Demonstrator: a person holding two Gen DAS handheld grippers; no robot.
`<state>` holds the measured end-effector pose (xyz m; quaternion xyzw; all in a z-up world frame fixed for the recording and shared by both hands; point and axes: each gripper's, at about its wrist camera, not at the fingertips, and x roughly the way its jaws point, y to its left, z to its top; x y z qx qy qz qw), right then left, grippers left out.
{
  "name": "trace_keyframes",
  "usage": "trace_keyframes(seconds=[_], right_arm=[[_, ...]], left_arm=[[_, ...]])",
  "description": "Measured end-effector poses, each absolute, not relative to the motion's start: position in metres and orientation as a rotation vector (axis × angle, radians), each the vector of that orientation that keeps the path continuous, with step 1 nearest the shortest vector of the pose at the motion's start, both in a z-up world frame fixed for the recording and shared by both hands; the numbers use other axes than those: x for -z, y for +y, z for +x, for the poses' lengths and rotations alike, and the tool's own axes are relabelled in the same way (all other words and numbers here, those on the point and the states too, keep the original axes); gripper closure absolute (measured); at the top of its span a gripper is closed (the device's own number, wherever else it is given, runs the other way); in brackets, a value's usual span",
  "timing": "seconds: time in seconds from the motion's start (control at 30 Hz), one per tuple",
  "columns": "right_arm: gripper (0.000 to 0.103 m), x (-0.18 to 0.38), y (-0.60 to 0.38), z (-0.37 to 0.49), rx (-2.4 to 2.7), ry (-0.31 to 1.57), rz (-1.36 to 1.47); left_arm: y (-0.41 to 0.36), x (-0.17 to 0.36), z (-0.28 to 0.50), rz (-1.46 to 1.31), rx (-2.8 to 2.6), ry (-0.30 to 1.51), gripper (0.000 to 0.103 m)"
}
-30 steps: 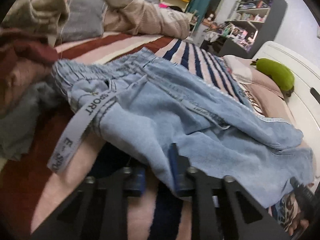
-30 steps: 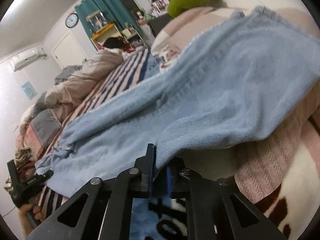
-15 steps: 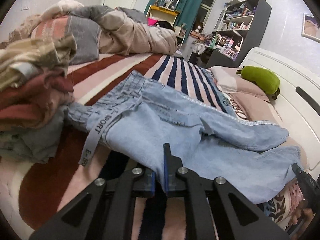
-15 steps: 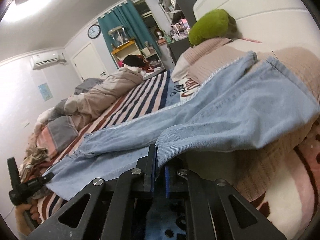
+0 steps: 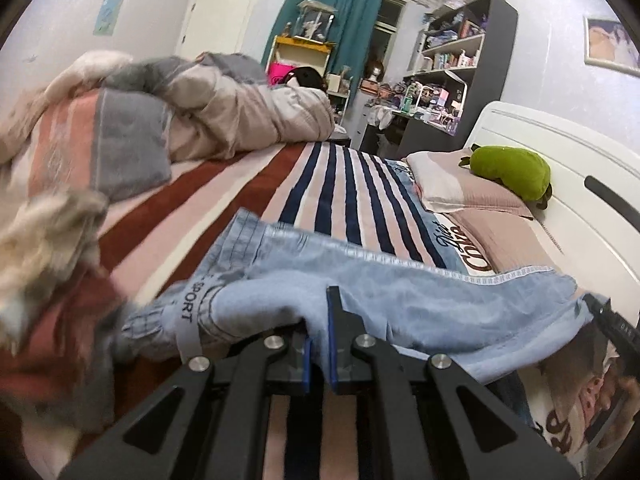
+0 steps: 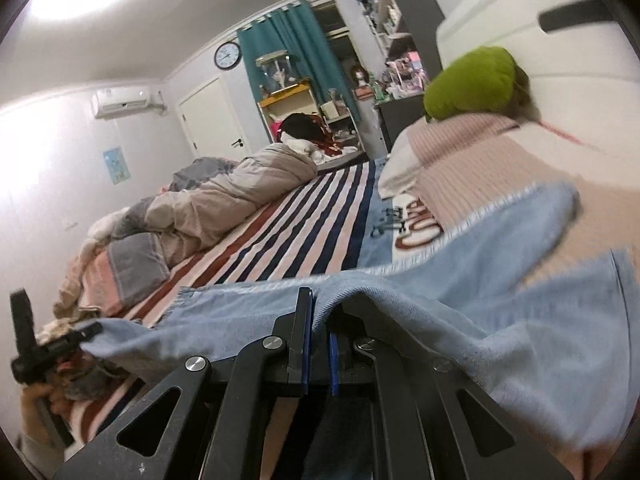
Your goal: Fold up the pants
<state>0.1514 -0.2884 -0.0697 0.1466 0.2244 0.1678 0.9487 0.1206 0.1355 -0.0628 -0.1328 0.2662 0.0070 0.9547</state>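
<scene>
Light blue denim pants (image 5: 400,292) hang stretched between my two grippers above the striped bed. My left gripper (image 5: 320,344) is shut on the near edge of the pants by the waistband, where a grey strap reading SPORT (image 5: 186,320) dangles. My right gripper (image 6: 318,332) is shut on the pants' edge (image 6: 400,304) toward the legs, which drape over the pink pillow. Each gripper shows at the edge of the other's view: the right one in the left wrist view (image 5: 612,324), the left one in the right wrist view (image 6: 48,348).
The striped blanket (image 5: 344,196) covers the bed. A pile of clothes (image 5: 48,264) lies at my left. A bunched duvet (image 5: 240,112) lies at the far end. A green plush (image 5: 508,168) rests on pillows by the white headboard (image 5: 580,184).
Both grippers have risen with the pants, lifting the near edge off the bed. Both views now look level across the bed, and the pants hang tauter between them.
</scene>
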Motion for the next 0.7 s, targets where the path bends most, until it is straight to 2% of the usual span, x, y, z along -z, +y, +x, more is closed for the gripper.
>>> trace_keyframes(seconds=[0.4, 0.7], right_arm=[[0.102, 0.071, -0.283, 0.239, -0.291, 0.495, 0.229], [0.101, 0.096, -0.277, 0.319, -0.235, 0.585, 0.190]], left_arm=[[0.127, 0.056, 0.225, -0.142, -0.011, 0.585, 0.099], [0.125, 0.081, 0.313, -0.071, -0.010, 0.665, 0.097]])
